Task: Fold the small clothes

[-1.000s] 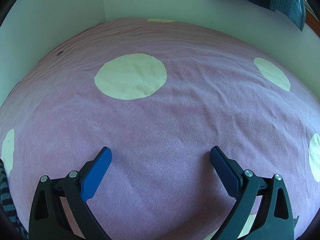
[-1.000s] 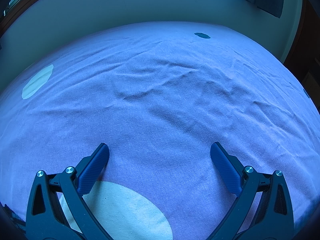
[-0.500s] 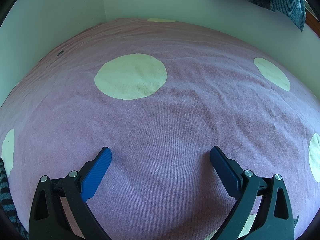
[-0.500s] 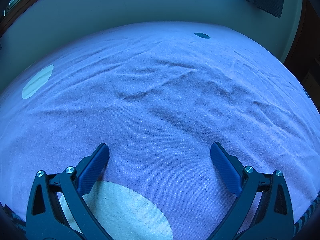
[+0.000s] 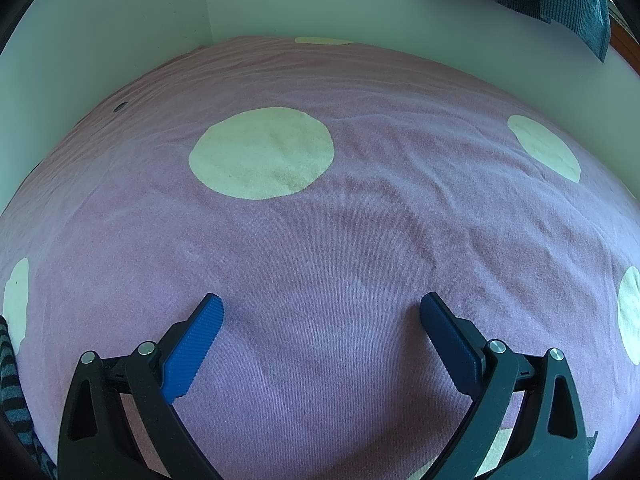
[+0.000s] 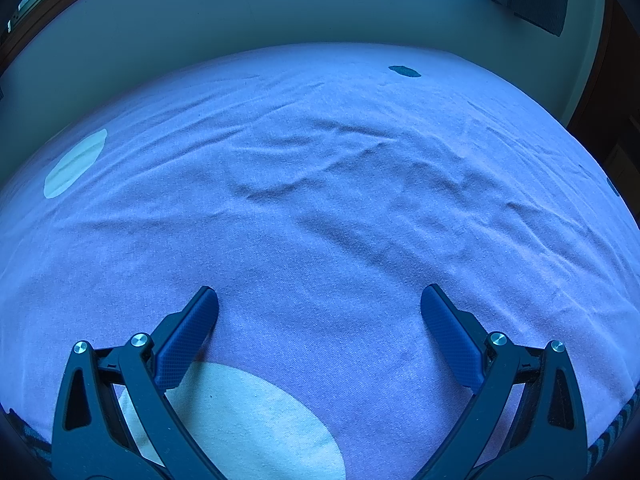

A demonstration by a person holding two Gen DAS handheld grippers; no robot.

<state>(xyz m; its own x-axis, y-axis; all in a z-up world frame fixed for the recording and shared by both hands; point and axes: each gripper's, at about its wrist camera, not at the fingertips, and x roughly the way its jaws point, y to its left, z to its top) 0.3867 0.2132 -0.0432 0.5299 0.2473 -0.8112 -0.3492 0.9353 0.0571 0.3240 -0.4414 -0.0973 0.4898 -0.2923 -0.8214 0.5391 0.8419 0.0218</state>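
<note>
Both grippers are held low over the bedspread [image 5: 360,240] with nothing between their fingers. At the left edge a striped garment [image 5: 10,376] is just seen — presumably the piece to be folded. The left gripper [image 5: 320,312] is spread wide, empty; the right gripper [image 6: 320,304] likewise — readied, it seems, for a first grasp.

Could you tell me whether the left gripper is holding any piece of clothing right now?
No, the left gripper is open, with only the bare pink spotted bedcover between its blue fingers.
</note>
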